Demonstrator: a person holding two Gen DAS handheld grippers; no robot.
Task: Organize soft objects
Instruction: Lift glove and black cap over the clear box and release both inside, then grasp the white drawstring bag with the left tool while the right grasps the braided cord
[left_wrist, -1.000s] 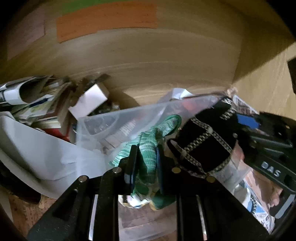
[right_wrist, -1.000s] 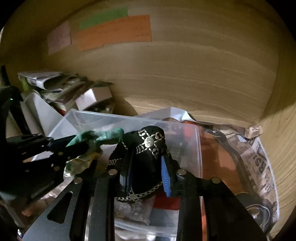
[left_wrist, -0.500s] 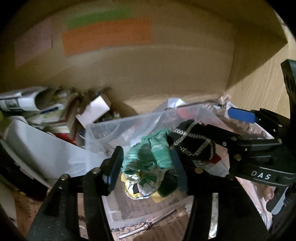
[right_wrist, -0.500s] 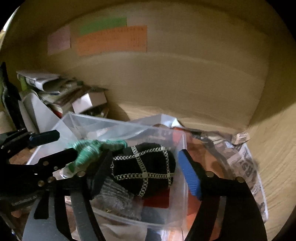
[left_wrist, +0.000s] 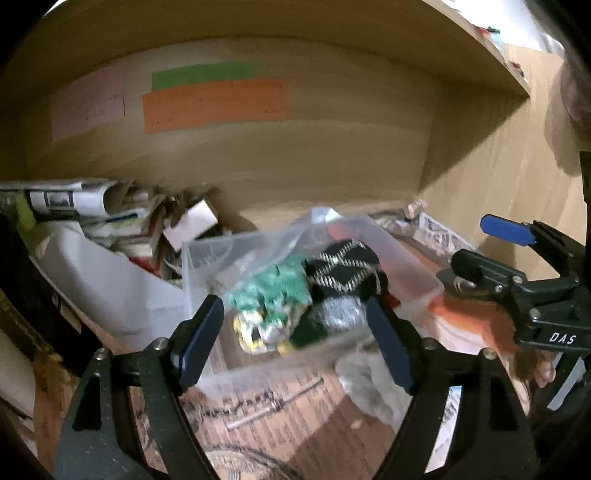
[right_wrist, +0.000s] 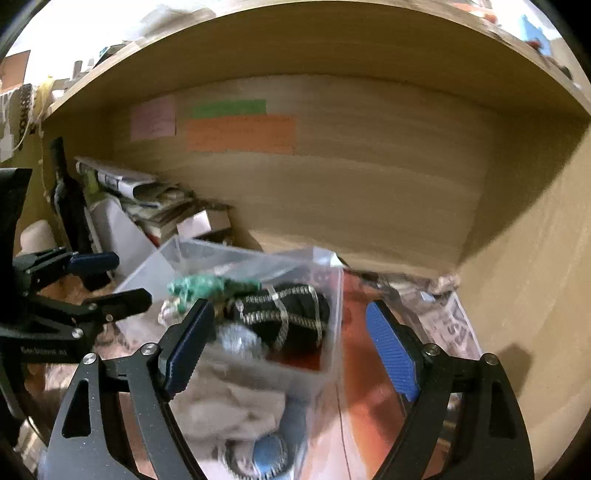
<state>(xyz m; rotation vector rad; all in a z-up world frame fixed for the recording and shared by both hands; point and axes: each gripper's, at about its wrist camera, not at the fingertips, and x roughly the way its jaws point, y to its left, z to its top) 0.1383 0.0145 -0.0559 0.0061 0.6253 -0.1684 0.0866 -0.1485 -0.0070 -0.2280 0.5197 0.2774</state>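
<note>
A green soft item (left_wrist: 275, 291) and a black soft item with a silver lattice pattern (left_wrist: 343, 267) lie in a clear plastic bin (left_wrist: 207, 254) on the shelf. In the right wrist view the green item (right_wrist: 201, 286) and the black one (right_wrist: 291, 314) sit side by side in the bin (right_wrist: 332, 332). My left gripper (left_wrist: 295, 336) is open and empty, in front of the bin. My right gripper (right_wrist: 291, 343) is open and empty, also pulled back from it. Each gripper shows in the other's view, the right one (left_wrist: 491, 240) and the left one (right_wrist: 107, 277).
A stack of papers, magazines and small boxes (left_wrist: 110, 218) fills the shelf's left side. Printed newspaper (right_wrist: 454, 325) lies at the right by the wooden side wall. Grey cloth (right_wrist: 236, 406) and a blue round thing (right_wrist: 269, 450) lie in front of the bin. Coloured notes (left_wrist: 214, 103) are stuck on the back wall.
Both grippers opened, dropping the green and black items into the bin, then drew back from it.
</note>
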